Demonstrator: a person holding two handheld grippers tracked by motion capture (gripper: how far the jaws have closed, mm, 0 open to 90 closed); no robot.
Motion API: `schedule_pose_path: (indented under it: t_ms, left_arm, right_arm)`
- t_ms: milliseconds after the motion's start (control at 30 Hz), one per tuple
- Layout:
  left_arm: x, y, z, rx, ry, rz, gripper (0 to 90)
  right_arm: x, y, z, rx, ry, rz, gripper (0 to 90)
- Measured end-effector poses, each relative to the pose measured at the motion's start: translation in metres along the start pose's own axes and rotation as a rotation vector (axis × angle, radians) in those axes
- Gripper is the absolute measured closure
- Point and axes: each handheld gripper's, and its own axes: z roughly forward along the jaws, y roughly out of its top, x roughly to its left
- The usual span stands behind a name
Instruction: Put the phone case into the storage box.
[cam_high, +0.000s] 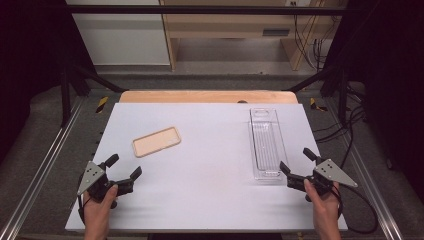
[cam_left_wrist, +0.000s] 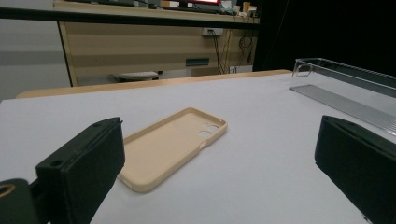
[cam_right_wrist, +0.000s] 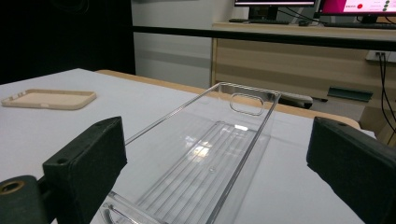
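A beige phone case (cam_high: 156, 141) lies flat, hollow side up, on the left half of the white table (cam_high: 210, 175). In the left gripper view the phone case (cam_left_wrist: 175, 145) lies just ahead between the black jaws. My left gripper (cam_high: 123, 167) sits near the table's front left, open and holding nothing. A long clear plastic tray (cam_high: 265, 143) stands on the right half, with nothing inside. My right gripper (cam_high: 297, 161) is open at the tray's near end, and the tray (cam_right_wrist: 219, 158) stretches away between its jaws without touching them.
A wooden table edge (cam_high: 207, 96) borders the far side. Black frame bars (cam_high: 75, 80) stand at the sides, and cables (cam_high: 350, 125) hang at the right. A wooden desk (cam_right_wrist: 299, 56) with monitors stands behind.
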Motion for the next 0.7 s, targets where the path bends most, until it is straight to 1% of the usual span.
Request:
schedule_pose_path:
  t_ms: [267, 300, 433, 467, 500, 533, 567, 600, 633, 667, 700]
  left_arm:
    - [-0.003, -0.001, 0.007, 0.039, 0.008, 0.005, 1.7]
    - [-0.003, -0.001, 0.008, 0.050, 0.014, 0.006, 1.7]
    - [-0.002, 0.002, 0.016, 0.107, 0.007, 0.013, 2.0]
    - [-0.003, 0.007, 0.020, 0.125, 0.029, 0.016, 2.0]
    - [-0.003, 0.007, 0.020, 0.125, 0.029, 0.016, 2.0]
    - [-0.005, 0.011, 0.023, 0.125, 0.019, 0.026, 2.0]
    - [-0.007, 0.014, 0.026, 0.133, 0.020, 0.041, 2.0]
    - [-0.011, 0.021, 0.034, 0.162, 0.026, 0.066, 2.0]
    - [-0.011, 0.021, 0.034, 0.162, 0.026, 0.066, 2.0]
    - [-0.015, 0.026, 0.042, 0.186, 0.016, 0.088, 2.0]
    - [-0.015, 0.026, 0.042, 0.186, 0.016, 0.088, 2.0]
  right_arm:
    - [-0.001, -0.002, 0.000, 0.001, -0.006, -0.003, 4.8]
    - [-0.001, -0.002, 0.000, 0.001, -0.006, -0.003, 4.8]
    - [0.001, -0.002, -0.001, 0.002, -0.010, -0.003, 4.3]
    - [0.002, -0.002, -0.002, -0.002, -0.012, -0.007, 4.2]
    - [0.002, -0.002, -0.002, -0.004, -0.011, -0.004, 4.1]
    - [0.002, -0.002, -0.002, -0.005, -0.014, -0.006, 4.1]
    - [0.002, -0.002, -0.002, -0.005, -0.014, -0.006, 4.1]
    - [0.002, -0.002, -0.003, -0.006, -0.013, -0.003, 4.0]
    - [0.002, -0.002, -0.003, -0.006, -0.013, -0.003, 4.0]
    - [0.002, -0.003, -0.003, -0.005, -0.015, -0.004, 4.0]
    - [0.002, -0.003, -0.003, -0.005, -0.015, -0.004, 4.0]
